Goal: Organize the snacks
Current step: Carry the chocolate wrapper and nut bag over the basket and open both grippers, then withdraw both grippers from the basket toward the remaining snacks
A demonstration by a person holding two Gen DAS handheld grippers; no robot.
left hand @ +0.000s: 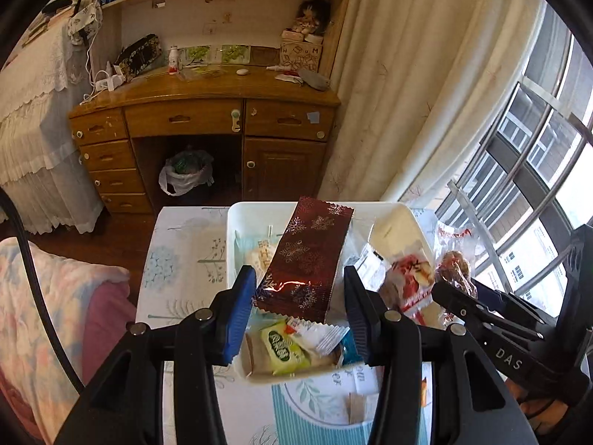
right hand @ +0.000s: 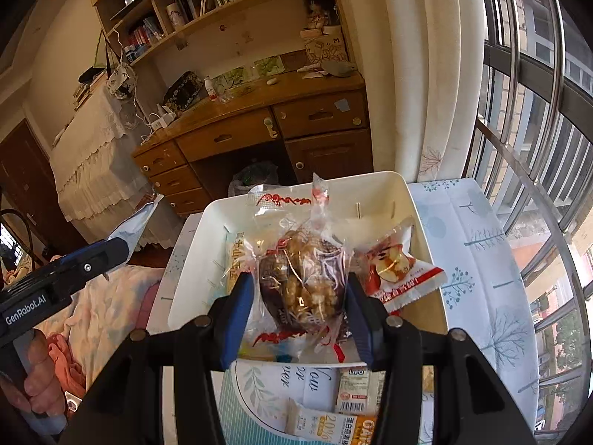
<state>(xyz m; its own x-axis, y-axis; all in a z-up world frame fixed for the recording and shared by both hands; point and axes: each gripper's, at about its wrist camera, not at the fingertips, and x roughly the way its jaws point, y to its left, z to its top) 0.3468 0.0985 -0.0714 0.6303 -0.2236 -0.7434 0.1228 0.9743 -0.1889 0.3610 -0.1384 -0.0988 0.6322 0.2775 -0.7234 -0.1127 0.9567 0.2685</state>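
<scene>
Left gripper [left hand: 300, 309] was over the white rectangular plastic bin [left hand: 237, 218], blue-padded fingers [left hand: 241, 311] closed on the lower end of a dark red foil snack packet with a snowflake print [left hand: 307, 256]. The packet stood tilted, upper end leaning over the bin's far side.

Right gripper [right hand: 300, 307] was over the same bin [right hand: 378, 185] from the other side, fingers [right hand: 241, 311] clamped on a clear crinkly bag of golden-brown puffed snack [right hand: 304, 278], held above the bin's contents.

A white-and-red apple-print packet [right hand: 396, 267] lay in the bin just right of the clear bag. A green wrapped candy [left hand: 283, 348] sat in the near end of the bin.

The bin rested on a table with a white tree-print cloth [right hand: 478, 244]. An orange-and-white oat bar wrapper [right hand: 333, 426] lay on the table near the bin.
</scene>
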